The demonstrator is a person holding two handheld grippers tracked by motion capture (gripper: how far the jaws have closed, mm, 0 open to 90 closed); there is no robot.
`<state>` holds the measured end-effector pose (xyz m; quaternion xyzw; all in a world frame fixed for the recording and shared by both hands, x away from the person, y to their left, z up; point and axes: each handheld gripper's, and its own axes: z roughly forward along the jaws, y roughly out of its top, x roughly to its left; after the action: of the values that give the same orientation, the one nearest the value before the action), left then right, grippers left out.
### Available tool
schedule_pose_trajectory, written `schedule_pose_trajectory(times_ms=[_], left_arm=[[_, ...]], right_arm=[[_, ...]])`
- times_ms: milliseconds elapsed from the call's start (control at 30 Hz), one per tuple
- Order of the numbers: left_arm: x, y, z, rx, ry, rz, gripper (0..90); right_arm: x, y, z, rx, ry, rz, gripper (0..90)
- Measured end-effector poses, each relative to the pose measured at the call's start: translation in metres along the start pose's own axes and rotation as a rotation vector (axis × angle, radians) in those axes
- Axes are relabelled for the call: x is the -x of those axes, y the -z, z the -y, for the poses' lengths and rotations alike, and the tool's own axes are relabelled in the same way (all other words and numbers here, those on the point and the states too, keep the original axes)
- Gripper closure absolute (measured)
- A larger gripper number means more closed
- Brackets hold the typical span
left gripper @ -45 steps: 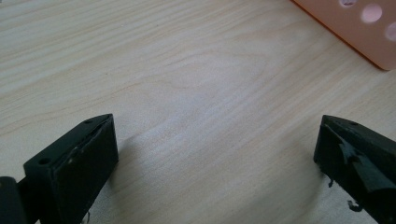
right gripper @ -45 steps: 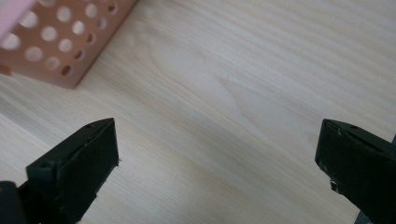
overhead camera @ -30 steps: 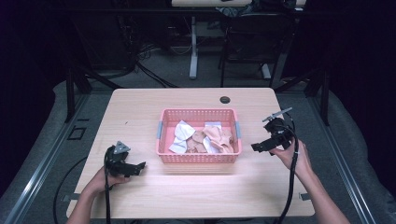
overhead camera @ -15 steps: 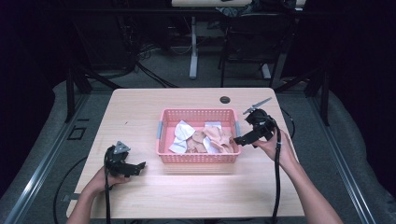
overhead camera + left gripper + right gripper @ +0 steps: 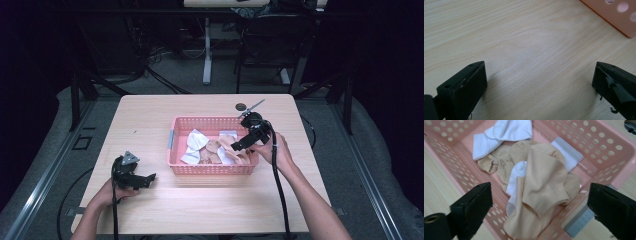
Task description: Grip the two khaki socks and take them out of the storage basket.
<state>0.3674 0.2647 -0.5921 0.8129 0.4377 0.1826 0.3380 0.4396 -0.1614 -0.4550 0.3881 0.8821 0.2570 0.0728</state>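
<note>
A pink perforated basket [image 5: 172, 145] stands mid-table and holds a heap of socks. In the right gripper view, a beige sock [image 5: 541, 182] lies on top of a white one [image 5: 516, 173], and another white sock [image 5: 506, 131] lies at the far wall. My right gripper [image 5: 236, 147] hangs over the basket's right part and points down at the heap. Its jaws [image 5: 540, 197] are open and have just been closing a little, with the beige sock below the gap and not gripped. My left gripper [image 5: 149, 179] rests open near the front left, over bare wood [image 5: 539, 82].
A small black round object [image 5: 241, 106] lies on the table behind the basket. The basket corner [image 5: 621, 15] is ahead and to the right of the left gripper. A cable [image 5: 278, 185] runs along the right forearm. Dark chairs and desk legs stand beyond the far edge.
The right gripper has moved left, from beside the basket's right end to above its right part. The left gripper has stayed put.
</note>
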Motion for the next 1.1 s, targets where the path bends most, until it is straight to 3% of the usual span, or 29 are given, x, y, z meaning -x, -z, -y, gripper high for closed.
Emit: schedule_pose_trajectory(times_ms=[33,133,267,300,567,667,767,800,900,967,1033,1100], left_arm=[[0.0,0.0,0.0,0.0,0.0,0.0,0.0],[0.0,0.0,0.0,0.0,0.0,0.0,0.0],[0.0,0.0,0.0,0.0,0.001,0.0,0.0],[0.0,0.0,0.0,0.0,0.0,0.0,0.0],[0.0,0.0,0.0,0.0,0.0,0.0,0.0],[0.0,0.0,0.0,0.001,0.002,0.001,0.0],[0.0,0.0,0.0,0.002,0.001,0.0,0.0],[0.0,0.0,0.0,0.002,0.001,0.001,0.0],[0.0,0.0,0.0,0.002,0.001,0.001,0.0],[0.0,0.0,0.0,0.002,0.001,0.0,0.0],[0.0,0.0,0.0,0.001,0.002,0.001,0.0],[0.0,0.0,0.0,0.002,0.002,0.001,0.0]], right_arm=[[0.0,0.0,0.0,0.0,0.0,0.0,11.2],[0.001,-0.013,-0.005,-0.017,-0.015,-0.01,23.7],[0.002,-0.021,-0.008,-0.041,-0.017,-0.008,28.8],[0.004,-0.026,-0.009,-0.067,-0.015,-0.007,35.0],[0.008,-0.042,-0.011,-0.114,-0.035,-0.012,49.7],[0.008,-0.046,-0.012,-0.139,-0.042,-0.005,53.1],[0.008,-0.052,-0.012,-0.127,-0.058,-0.008,55.0],[0.009,-0.052,-0.013,-0.155,-0.052,-0.011,55.8],[0.009,-0.056,-0.013,-0.147,-0.068,-0.009,57.8],[0.011,-0.057,-0.013,-0.175,-0.055,-0.009,61.4],[0.011,-0.059,-0.013,-0.184,-0.063,-0.011,66.2],[0.01,-0.06,-0.013,-0.19,-0.058,-0.012,76.4]])
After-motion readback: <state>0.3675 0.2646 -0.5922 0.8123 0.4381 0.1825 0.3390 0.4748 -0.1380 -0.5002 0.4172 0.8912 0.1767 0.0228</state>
